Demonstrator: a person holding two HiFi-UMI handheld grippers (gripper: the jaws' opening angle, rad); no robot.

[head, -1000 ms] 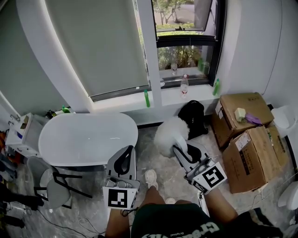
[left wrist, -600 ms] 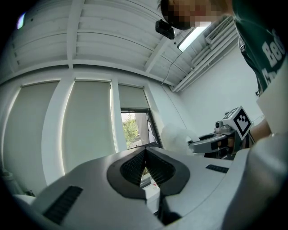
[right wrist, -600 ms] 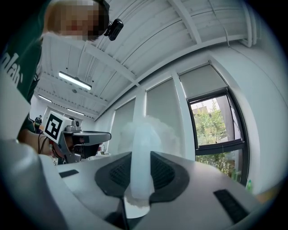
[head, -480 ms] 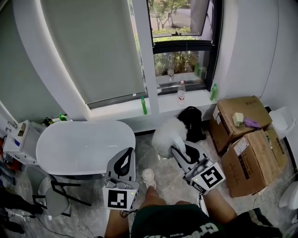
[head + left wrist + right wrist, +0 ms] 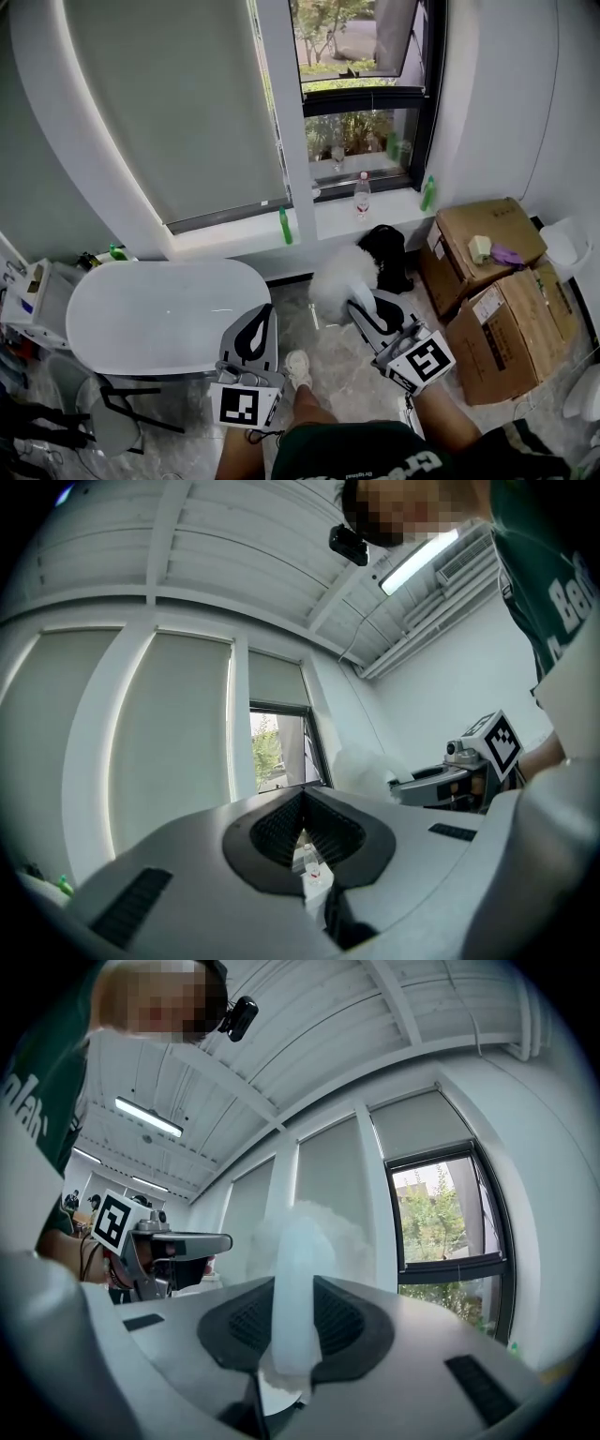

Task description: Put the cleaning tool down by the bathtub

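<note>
– Both of your grippers have travelled forward with you: the bathtub (image 5: 159,319) sits lower and nearer in the head view than a second ago, and the window sill has dropped with it.
– Agreed, and your grip hasn't altered. Your right gripper (image 5: 356,305) stays clamped on the pale handle of the cleaning tool (image 5: 339,275). Its fluffy white head stands out ahead of the jaws, above the floor (image 5: 323,361) and off the tub's right end.
– Your left gripper (image 5: 262,314) carries nothing. Its jaws are drawn together, with only a sliver of the window showing between the pads.
– So your approach looks nearly done, I'd judge. You stand close to the tub's right end, yet the tool is in the air, not set down.
– Next, I'd say, you lower the right gripper toward the bare floor by the tub, clear of the black bag (image 5: 384,251), and only then let the jaws part.
– Watch that head: soft as it looks, it may flop or roll once you release it, so rest it on the floor first
</note>
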